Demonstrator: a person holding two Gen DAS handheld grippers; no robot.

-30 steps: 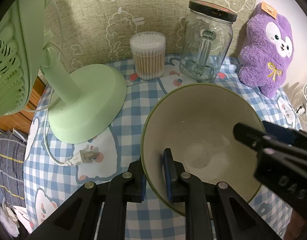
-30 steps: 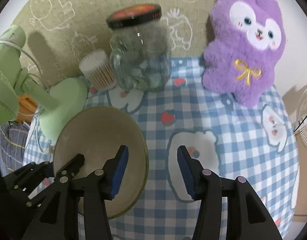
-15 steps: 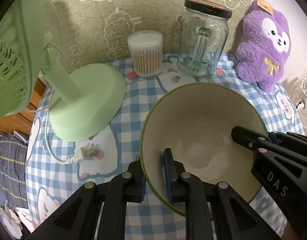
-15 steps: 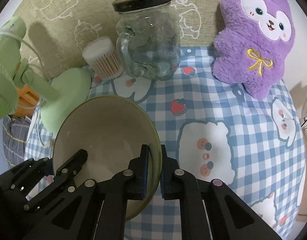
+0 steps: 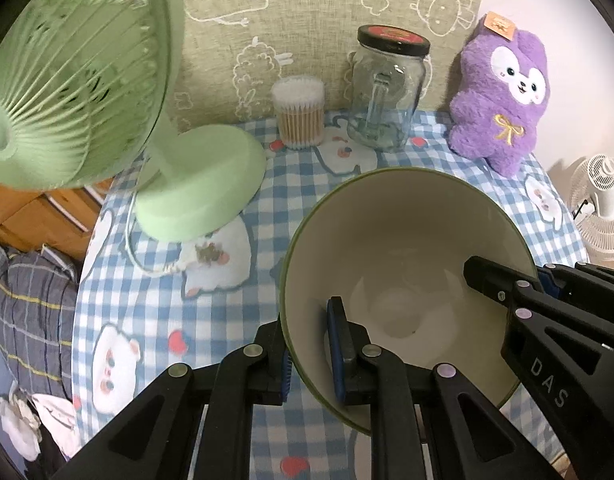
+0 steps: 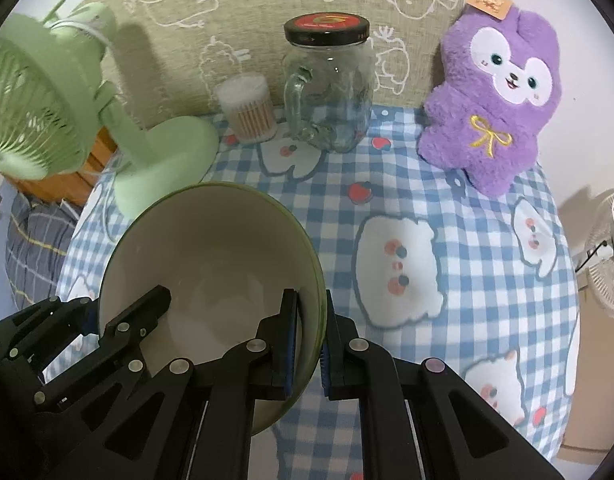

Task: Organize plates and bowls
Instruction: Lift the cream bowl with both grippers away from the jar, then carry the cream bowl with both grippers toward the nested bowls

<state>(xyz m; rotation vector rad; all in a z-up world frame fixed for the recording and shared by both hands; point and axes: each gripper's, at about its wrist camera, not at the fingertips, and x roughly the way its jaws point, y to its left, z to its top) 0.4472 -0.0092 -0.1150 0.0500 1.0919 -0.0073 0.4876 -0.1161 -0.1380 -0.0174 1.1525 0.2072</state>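
A cream bowl with a green outside (image 5: 407, 264) is held in the air above the blue checked tablecloth (image 5: 155, 312). My left gripper (image 5: 311, 340) is shut on its left rim, one finger inside and one outside. My right gripper (image 6: 309, 332) is shut on the opposite rim of the same bowl (image 6: 211, 264). The right gripper also shows at the right of the left wrist view (image 5: 547, 292). The left gripper shows at the lower left of the right wrist view (image 6: 87, 320).
A green desk fan (image 5: 67, 80) stands at the left, its base (image 5: 199, 184) on the cloth. A cotton swab tub (image 5: 299, 112), a lidded glass jar (image 5: 387, 92) and a purple plush toy (image 5: 503, 100) line the back. A white fan (image 5: 599, 208) stands off the table's right.
Both grippers have lifted the bowl up and back from the table; the view now takes in the fan head. The right gripper, open a second ago, has closed on the bowl's rim.
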